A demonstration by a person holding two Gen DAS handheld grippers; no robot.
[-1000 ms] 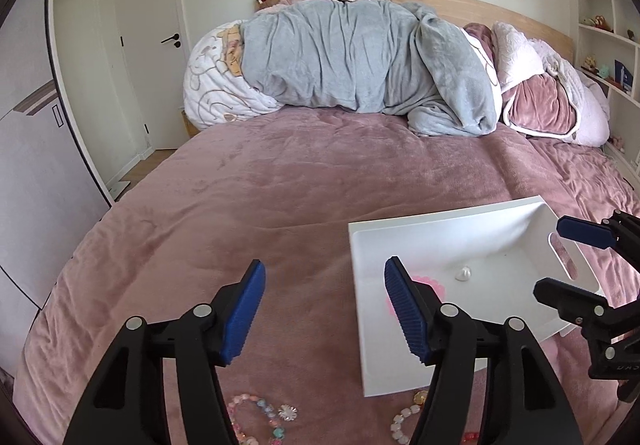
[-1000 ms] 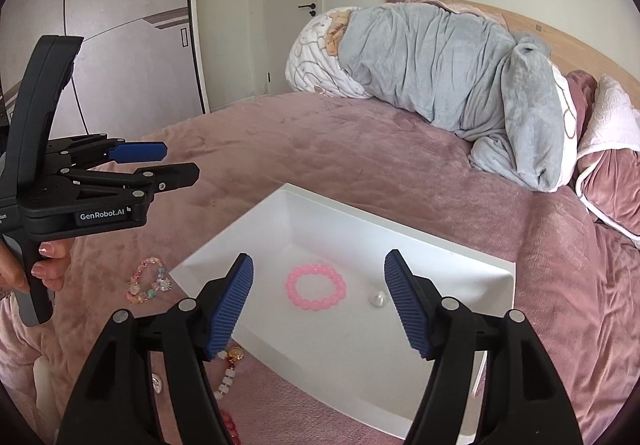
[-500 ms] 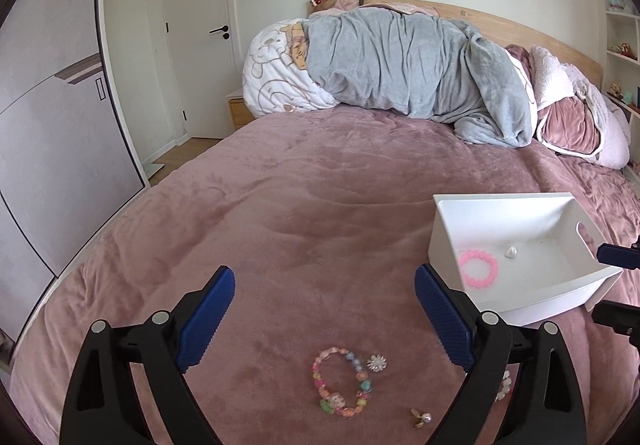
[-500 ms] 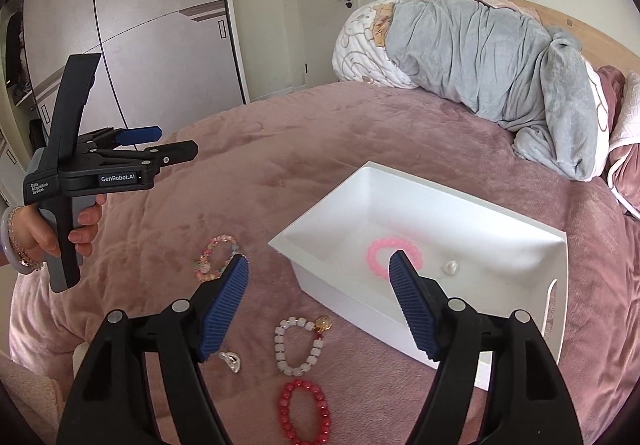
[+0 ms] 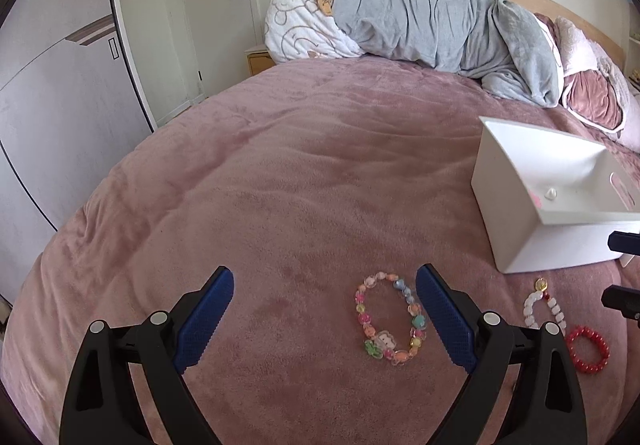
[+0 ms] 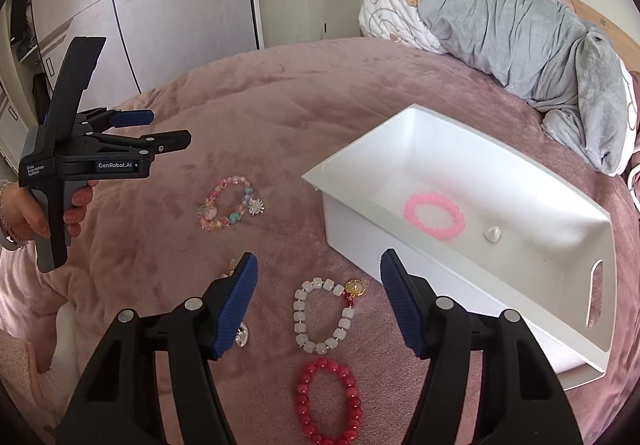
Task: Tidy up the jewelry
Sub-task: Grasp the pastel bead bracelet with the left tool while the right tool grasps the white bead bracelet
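white bracelet (image 6: 323,315) lies between right hand-held gripper (image 6: 318,299) fingers.

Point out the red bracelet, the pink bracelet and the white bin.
red bracelet (image 6: 329,401): right wrist view, on its left bead strand.
pink bracelet (image 6: 435,216): right wrist view, on its beads, inside the bin.
white bin (image 6: 516,285): right wrist view, on its bare floor.

Both wrist views low over bed (image 5: 300,173), facing headboard; shared: white bin (image 6: 472,173).
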